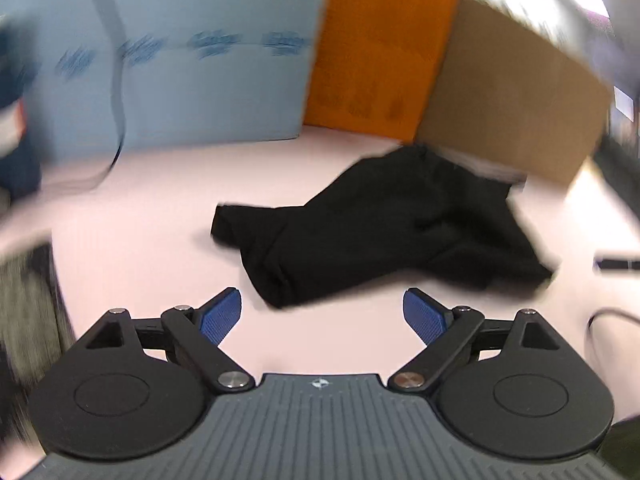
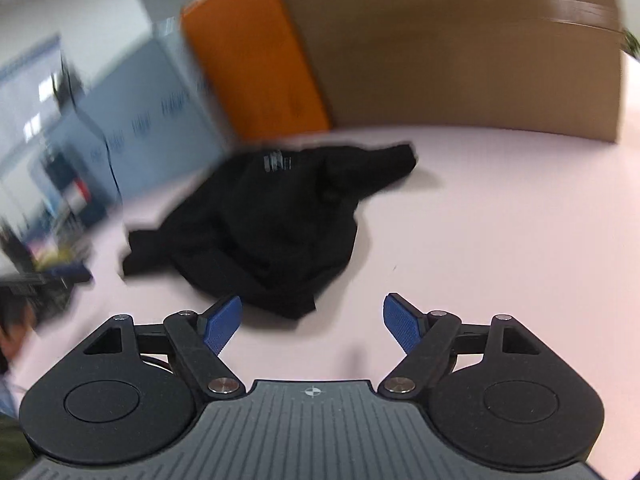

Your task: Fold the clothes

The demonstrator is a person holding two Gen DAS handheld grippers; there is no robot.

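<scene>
The left gripper stands wide open with nothing between its blue pads, and the black garment lies crumpled on the pale pink table just ahead of it, near the brown cardboard box. The right gripper is also open and empty; there the garment lies ahead and to the left, in front of the orange box.

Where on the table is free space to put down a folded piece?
The pink table is bare right of the black garment, up to the cardboard box. Another bare patch lies between the garment and the blue panel. Crowded where garment meets boxes.
</scene>
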